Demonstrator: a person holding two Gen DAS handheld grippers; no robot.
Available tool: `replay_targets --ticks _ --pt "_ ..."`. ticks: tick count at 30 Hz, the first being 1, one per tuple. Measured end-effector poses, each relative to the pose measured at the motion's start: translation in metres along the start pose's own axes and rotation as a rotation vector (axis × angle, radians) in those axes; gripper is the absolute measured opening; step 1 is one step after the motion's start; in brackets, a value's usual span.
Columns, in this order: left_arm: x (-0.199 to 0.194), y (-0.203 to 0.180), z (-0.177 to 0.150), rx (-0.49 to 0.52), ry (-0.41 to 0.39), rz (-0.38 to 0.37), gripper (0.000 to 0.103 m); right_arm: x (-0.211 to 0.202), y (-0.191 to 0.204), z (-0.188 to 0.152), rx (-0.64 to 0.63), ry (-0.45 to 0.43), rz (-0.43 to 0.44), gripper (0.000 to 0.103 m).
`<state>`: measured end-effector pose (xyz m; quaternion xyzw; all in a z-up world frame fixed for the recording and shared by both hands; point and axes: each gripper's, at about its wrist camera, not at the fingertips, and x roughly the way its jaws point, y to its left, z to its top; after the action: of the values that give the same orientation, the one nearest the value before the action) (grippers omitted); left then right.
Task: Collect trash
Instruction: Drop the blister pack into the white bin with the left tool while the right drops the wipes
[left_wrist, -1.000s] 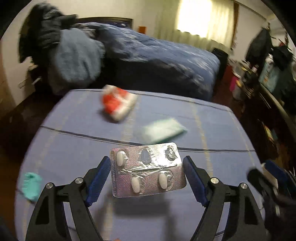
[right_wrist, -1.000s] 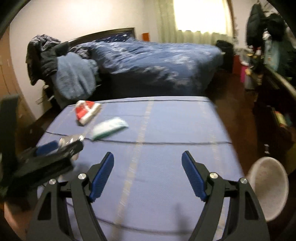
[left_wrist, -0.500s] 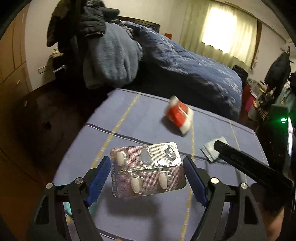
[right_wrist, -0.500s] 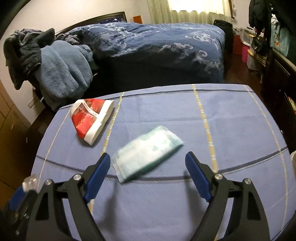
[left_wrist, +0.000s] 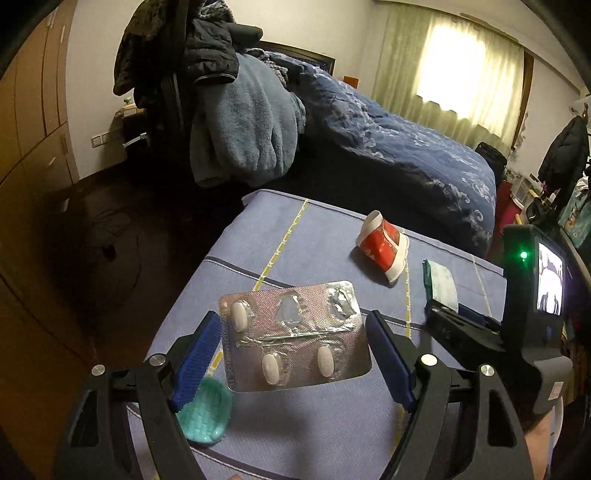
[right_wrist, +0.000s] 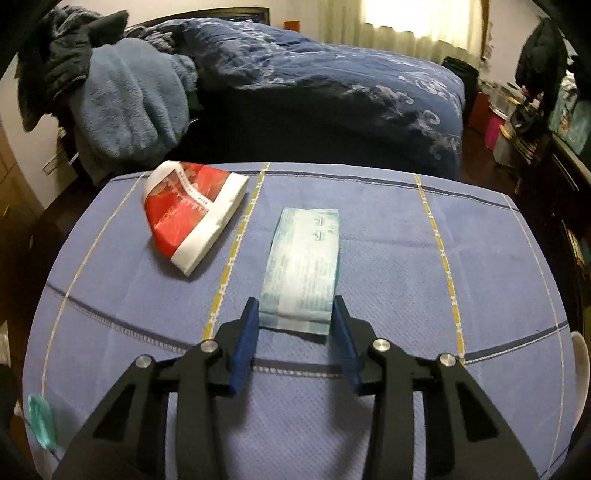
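The right gripper (right_wrist: 295, 325) brackets the near end of a pale green packet (right_wrist: 303, 266) between narrowed fingers; squeeze squarely so the thin, flat wrapper doesn't slide forward. The left gripper (left_wrist: 293, 345) holds a silver, half-emptied blister pack (left_wrist: 293, 334) between its fingers.

Blue-clothed table (right_wrist: 388, 236): red wrapper (right_wrist: 192, 218); pale packet (right_wrist: 303, 258); teal scrap (left_wrist: 205, 417).
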<state>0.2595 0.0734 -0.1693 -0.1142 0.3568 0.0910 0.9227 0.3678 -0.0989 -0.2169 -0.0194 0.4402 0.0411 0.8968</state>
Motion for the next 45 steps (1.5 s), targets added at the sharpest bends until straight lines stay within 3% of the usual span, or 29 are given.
replay_targets --ticks 11,24,38,45 --pt "-0.015 -0.050 -0.011 0.094 -0.010 -0.040 0.080 -0.061 -0.066 -0.045 0.058 -0.045 0.051 0.040" --pt "-0.031 -0.173 -0.048 0.302 0.008 -0.153 0.080 -0.126 -0.178 -0.124 0.216 -0.115 0.039 0.040" --pt "-0.043 -0.334 -0.102 0.554 0.064 -0.392 0.080 -0.179 -0.325 -0.196 0.497 -0.185 -0.056 0.040" --pt "-0.046 -0.411 -0.130 0.668 0.083 -0.482 0.080 -0.186 -0.397 -0.233 0.620 -0.191 -0.150 0.040"
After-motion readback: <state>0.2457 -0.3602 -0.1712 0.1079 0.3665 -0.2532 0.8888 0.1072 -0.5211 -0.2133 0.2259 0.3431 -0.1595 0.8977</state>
